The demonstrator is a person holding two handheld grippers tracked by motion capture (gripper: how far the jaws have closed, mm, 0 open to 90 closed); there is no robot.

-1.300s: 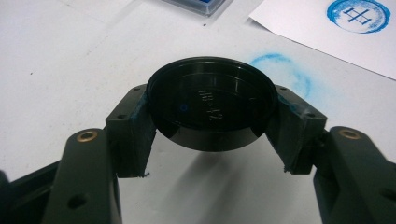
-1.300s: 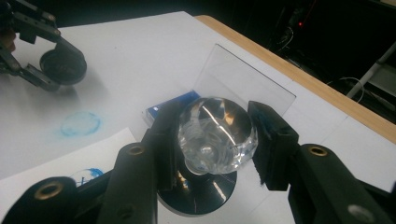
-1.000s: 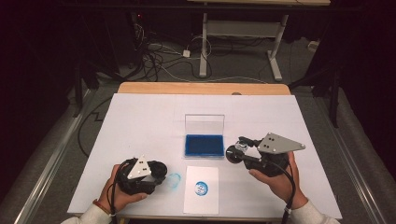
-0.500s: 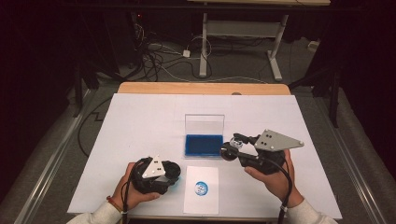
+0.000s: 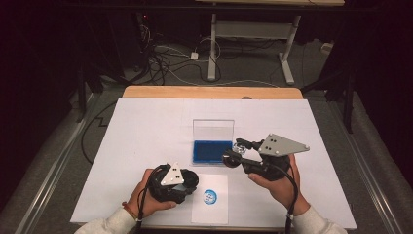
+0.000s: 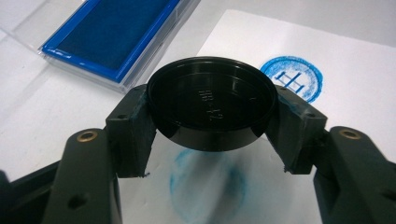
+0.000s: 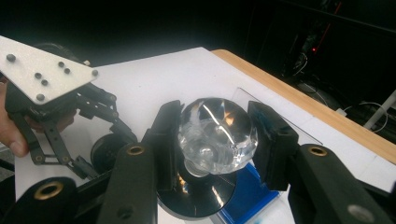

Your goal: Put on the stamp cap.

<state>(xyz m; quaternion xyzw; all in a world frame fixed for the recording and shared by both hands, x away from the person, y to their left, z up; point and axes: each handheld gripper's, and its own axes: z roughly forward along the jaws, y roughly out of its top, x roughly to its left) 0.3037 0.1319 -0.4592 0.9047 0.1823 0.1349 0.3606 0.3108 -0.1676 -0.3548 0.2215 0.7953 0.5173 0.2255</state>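
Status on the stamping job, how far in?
Done: one round blue stamp print sits on the white paper sheet. In hand: the right gripper holds the clear-knobbed stamp over the open blue ink pad; the left gripper holds a round black cap. Left, probably: capping the stamp and setting it down.

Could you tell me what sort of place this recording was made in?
Probably a lab or workshop set up for recording: a white-covered table carrying a blue ink pad, loose cables on the floor, and a bare desk frame behind.
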